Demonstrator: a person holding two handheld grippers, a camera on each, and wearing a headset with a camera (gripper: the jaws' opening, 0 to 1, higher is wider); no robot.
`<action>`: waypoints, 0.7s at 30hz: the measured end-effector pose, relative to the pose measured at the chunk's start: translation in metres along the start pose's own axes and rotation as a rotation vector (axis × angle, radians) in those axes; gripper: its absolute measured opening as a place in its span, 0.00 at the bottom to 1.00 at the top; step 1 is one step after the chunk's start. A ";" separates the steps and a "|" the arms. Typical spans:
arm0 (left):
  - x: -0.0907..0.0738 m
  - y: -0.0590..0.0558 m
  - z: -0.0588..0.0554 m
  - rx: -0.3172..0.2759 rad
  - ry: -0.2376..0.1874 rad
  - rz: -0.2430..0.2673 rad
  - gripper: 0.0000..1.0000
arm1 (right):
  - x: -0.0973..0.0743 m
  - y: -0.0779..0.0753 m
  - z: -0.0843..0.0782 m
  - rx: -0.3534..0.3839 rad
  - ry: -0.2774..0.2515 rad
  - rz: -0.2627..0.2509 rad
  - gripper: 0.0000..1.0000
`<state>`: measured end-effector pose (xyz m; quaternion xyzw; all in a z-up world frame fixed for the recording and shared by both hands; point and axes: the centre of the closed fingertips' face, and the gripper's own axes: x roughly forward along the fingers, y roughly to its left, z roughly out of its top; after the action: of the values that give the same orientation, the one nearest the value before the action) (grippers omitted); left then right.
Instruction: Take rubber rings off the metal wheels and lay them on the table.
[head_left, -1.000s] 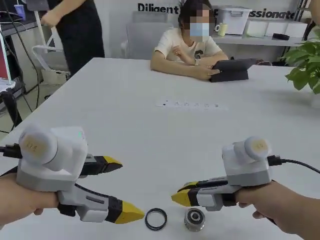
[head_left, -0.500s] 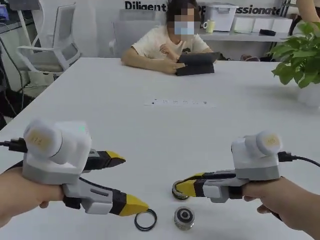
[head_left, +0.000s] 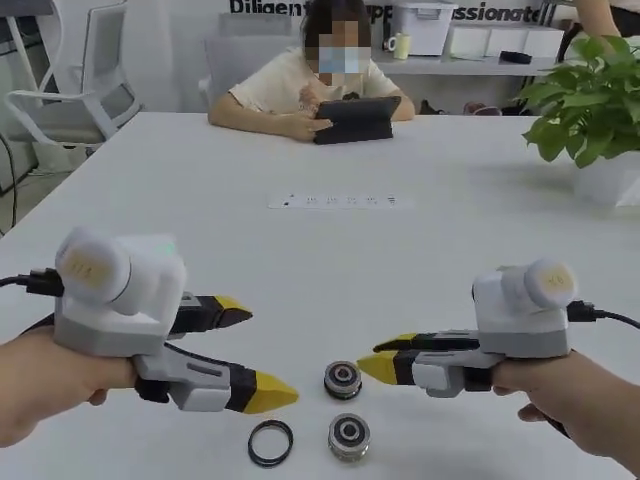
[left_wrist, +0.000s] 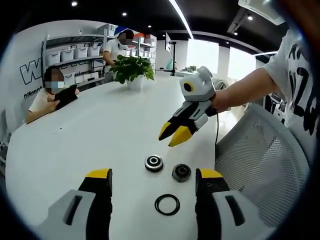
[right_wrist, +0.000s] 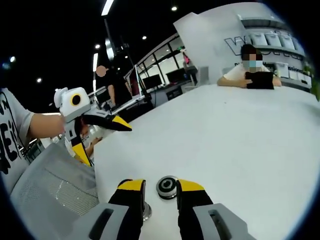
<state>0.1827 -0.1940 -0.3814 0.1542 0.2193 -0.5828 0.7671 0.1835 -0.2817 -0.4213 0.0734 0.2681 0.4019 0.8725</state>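
Black rubber ring (head_left: 270, 442) lies beside two metal wheels (head_left: 343, 379); left tongs (head_left: 270, 355) wide, right tongs (head_left: 368, 358) narrow.

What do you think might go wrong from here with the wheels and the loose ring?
The far wheel lies loose on the smooth table; a nudge from the right gripper may push it away rather than grip it. The ring lies close beside the near wheel, so the open left gripper might drag it along when reaching there.

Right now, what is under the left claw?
The left claw hangs open over a loose black rubber ring lying flat on the white table. The table beneath its body is hidden.
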 end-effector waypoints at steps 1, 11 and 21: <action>0.001 0.000 0.000 0.000 0.000 0.000 0.64 | 0.000 -0.001 0.000 0.000 -0.001 -0.001 0.23; 0.016 0.007 0.001 -0.007 0.005 0.006 0.60 | 0.002 -0.007 -0.006 -0.021 0.004 -0.007 0.26; 0.032 0.012 -0.002 -0.019 0.010 0.004 0.54 | 0.011 -0.008 -0.019 -0.071 0.037 -0.001 0.27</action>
<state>0.2015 -0.2161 -0.3998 0.1502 0.2281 -0.5784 0.7686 0.1850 -0.2810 -0.4445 0.0346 0.2700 0.4118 0.8697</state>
